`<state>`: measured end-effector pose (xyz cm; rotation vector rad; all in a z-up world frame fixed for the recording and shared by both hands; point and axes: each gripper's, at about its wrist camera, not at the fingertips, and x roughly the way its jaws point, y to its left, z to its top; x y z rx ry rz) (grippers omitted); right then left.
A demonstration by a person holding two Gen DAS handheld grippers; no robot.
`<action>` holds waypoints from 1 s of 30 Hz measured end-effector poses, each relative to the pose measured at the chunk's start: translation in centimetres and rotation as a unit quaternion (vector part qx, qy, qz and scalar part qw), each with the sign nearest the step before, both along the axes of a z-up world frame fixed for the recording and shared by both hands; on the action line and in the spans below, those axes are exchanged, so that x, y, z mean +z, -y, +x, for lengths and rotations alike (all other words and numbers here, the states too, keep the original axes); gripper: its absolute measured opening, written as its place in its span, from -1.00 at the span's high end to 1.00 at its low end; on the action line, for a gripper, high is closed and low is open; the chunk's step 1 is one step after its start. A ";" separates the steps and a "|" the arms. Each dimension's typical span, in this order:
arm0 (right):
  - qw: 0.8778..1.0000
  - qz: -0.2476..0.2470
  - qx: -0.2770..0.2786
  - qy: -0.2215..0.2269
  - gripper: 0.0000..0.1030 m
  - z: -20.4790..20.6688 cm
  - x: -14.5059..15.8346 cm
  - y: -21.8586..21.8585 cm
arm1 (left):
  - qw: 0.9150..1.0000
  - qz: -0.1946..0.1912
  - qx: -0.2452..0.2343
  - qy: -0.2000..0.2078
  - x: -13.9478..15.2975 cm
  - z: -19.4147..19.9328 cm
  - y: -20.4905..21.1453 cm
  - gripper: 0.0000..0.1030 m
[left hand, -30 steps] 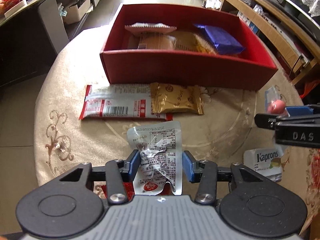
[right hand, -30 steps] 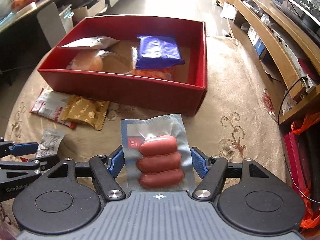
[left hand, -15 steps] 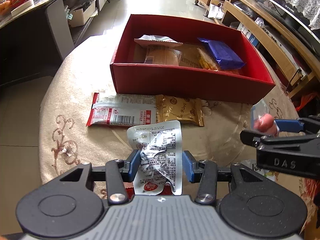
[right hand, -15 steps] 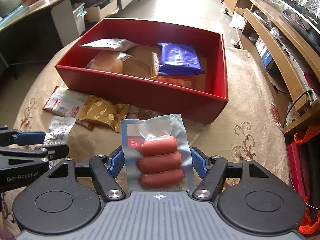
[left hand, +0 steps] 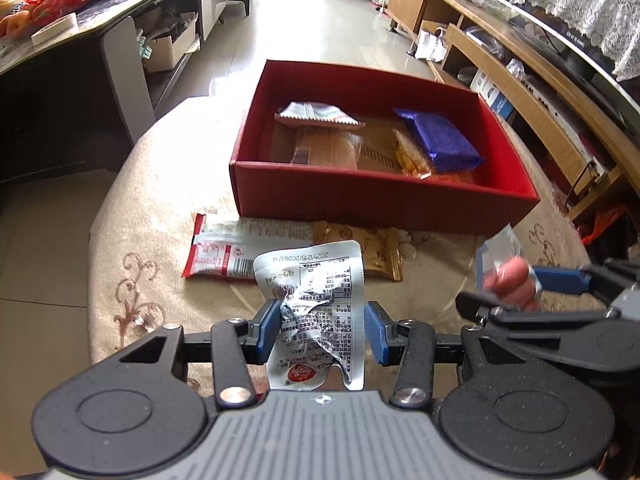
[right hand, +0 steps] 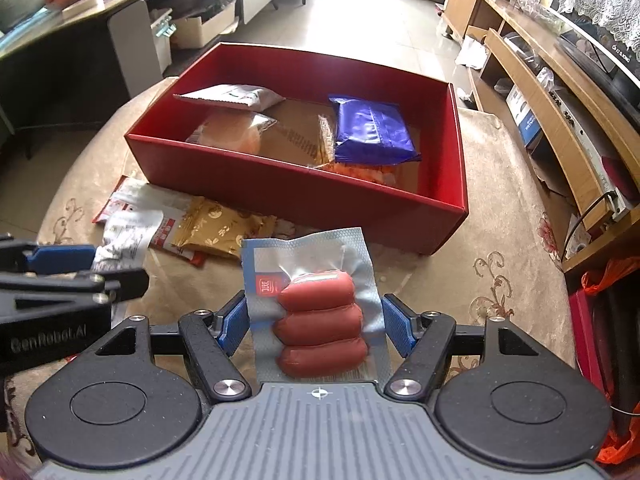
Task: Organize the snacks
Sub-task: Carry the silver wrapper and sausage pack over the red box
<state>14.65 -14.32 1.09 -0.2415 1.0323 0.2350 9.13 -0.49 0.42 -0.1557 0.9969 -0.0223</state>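
Observation:
My left gripper (left hand: 322, 326) is shut on a crumpled silver snack packet (left hand: 316, 300) and holds it above the table. My right gripper (right hand: 314, 320) is shut on a vacuum pack of three red sausages (right hand: 320, 320), also held above the table; it shows in the left wrist view (left hand: 504, 276) too. The red box (left hand: 380, 196) stands beyond both grippers and holds a blue packet (left hand: 440, 140), a silver-pink packet (left hand: 316, 114) and clear-wrapped bread (left hand: 328, 152). On the cloth before the box lie a red-white packet (left hand: 244, 248) and a gold packet (left hand: 376, 244).
The round table carries a beige embroidered cloth (left hand: 152, 208). Wooden shelving (right hand: 552, 92) runs along the right side. A dark counter (left hand: 60, 52) and a cardboard box (left hand: 168, 46) stand at the left, on the tiled floor.
Both grippers have risen and drawn back with their packs, so the red box looks farther and more of the room shows. The right gripper has come closer to the left one.

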 end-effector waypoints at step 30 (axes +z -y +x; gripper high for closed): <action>0.994 0.035 -0.073 0.071 -0.46 4.9 3.9 0.8 | 0.996 0.023 -0.002 0.083 5.0 5.9 1.0 0.19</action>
